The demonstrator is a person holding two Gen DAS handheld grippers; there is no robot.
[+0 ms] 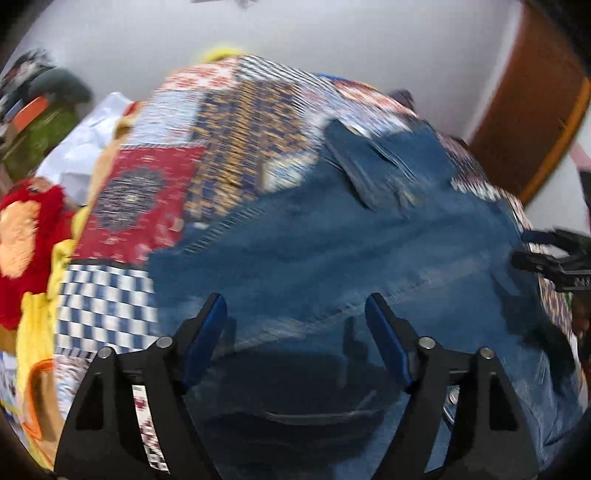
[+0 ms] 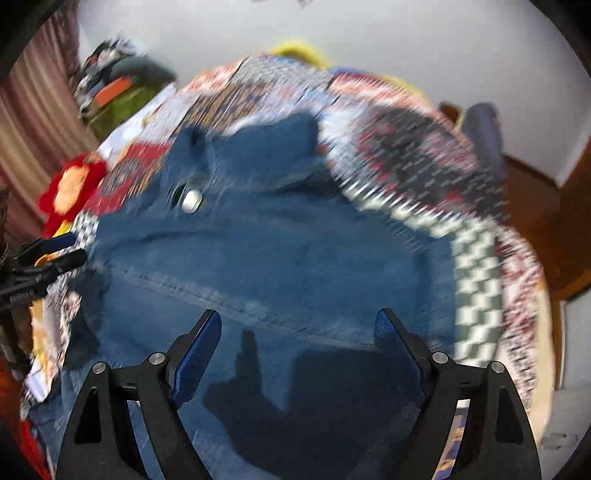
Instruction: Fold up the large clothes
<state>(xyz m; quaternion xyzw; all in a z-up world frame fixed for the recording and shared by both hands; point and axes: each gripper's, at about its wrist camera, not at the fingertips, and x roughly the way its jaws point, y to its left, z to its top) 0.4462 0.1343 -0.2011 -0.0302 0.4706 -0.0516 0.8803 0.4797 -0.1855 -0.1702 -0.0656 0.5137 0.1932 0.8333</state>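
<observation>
Both grippers hang over a bed with their blue-padded jaws spread wide and nothing between them. Seen from its own camera, the left gripper [image 1: 295,304] points down at a blue denim garment [image 1: 332,258], which lies spread across the middle of the bed beneath it; the cloth sits below the fingertips, not pinched by them. From the right wrist, the right gripper [image 2: 297,321] is likewise wide and empty above the same denim garment [image 2: 266,258], where a seam runs across the fabric and a silver button [image 2: 192,201] shows near the far left part.

Each gripper appears at the edge of the other's view — the right one at the right side of the left camera, the left one at the left side of the right camera.

Under the denim lies a patchwork quilt [image 1: 221,122] with red, blue and checkered squares. A red and orange plush toy [image 1: 26,236] rests beside the quilt's left edge — both views are blurred. Behind the bed stands a white wall [image 1: 295,33].
</observation>
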